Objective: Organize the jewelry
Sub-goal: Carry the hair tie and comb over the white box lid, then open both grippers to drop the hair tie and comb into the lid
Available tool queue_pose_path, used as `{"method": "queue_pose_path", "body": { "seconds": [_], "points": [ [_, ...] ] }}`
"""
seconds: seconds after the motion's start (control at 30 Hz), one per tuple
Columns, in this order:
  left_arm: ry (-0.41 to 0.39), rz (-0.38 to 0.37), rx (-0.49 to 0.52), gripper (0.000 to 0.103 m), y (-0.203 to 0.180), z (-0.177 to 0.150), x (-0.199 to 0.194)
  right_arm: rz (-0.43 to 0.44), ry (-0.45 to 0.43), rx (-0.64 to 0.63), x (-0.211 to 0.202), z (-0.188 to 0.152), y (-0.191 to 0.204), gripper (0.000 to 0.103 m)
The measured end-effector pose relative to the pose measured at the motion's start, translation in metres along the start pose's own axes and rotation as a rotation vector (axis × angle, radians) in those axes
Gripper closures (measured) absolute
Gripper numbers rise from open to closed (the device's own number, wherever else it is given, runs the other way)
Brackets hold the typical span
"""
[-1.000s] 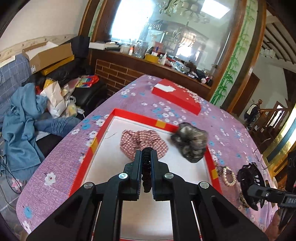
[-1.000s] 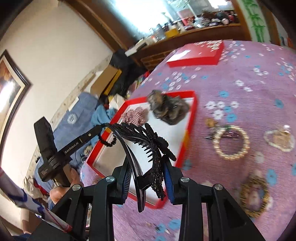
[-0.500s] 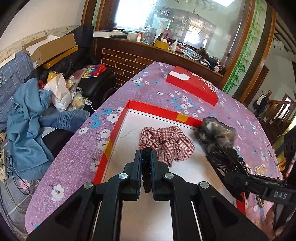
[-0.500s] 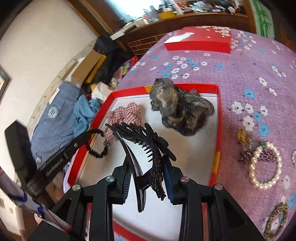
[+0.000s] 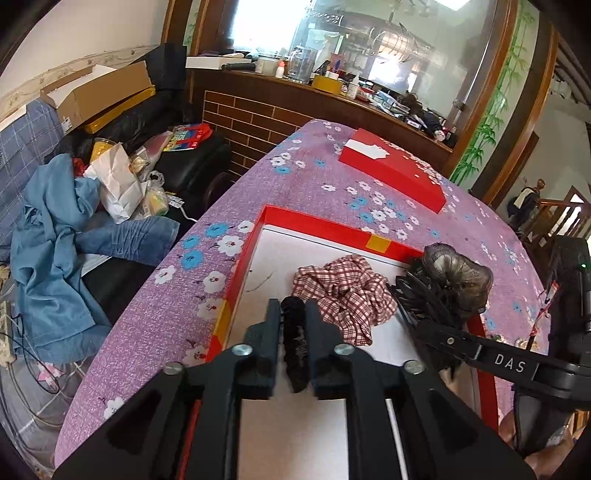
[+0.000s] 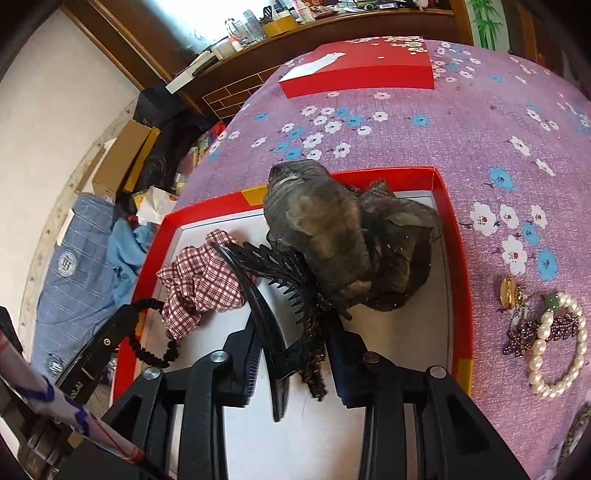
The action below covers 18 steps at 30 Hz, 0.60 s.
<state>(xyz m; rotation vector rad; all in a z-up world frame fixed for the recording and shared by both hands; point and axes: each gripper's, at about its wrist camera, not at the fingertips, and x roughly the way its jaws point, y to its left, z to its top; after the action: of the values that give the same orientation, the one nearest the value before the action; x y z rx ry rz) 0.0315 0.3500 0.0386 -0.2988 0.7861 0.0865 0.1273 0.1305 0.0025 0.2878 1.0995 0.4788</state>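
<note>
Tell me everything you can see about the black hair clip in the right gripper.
The black hair clip is a large, glossy, plastic-looking claw with a smooth curved arm and a toothed comb side edged in dark beads. It sits between the opening jaws of the right gripper, over the white floor of the red box, tips by the plaid scrunchie and grey scrunchie.

Bright daylight comes from the window (image 5: pixel 266 26) behind, which is overexposed with glare. Both fisheye views bend strongly and darken at the corners. Focus is sharp; shadows are soft.
</note>
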Motion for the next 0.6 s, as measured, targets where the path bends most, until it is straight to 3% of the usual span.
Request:
{"method": "queue_pose_path", "body": {
  "seconds": [0.03, 0.1, 0.37, 0.6],
  "points": [
    [-0.002, -0.003, 0.002, 0.08, -0.001, 0.0, 0.001, 0.013, 0.002, 0.0, -0.002, -0.001, 0.0, 0.043],
    [-0.008, -0.01, -0.004, 0.062, -0.001, 0.001, -0.001, 0.011, -0.005, 0.001, -0.007, -0.001, -0.001, 0.039],
    [-0.064, -0.02, 0.0, 0.061, -0.013, -0.003, -0.027, 0.109, -0.026, -0.015, -0.042, -0.02, -0.01, 0.039],
    [-0.102, -0.046, 0.028, 0.06, -0.047, -0.02, -0.05, 0.16, -0.068, -0.024, -0.082, -0.041, -0.035, 0.039]
  ]
}}
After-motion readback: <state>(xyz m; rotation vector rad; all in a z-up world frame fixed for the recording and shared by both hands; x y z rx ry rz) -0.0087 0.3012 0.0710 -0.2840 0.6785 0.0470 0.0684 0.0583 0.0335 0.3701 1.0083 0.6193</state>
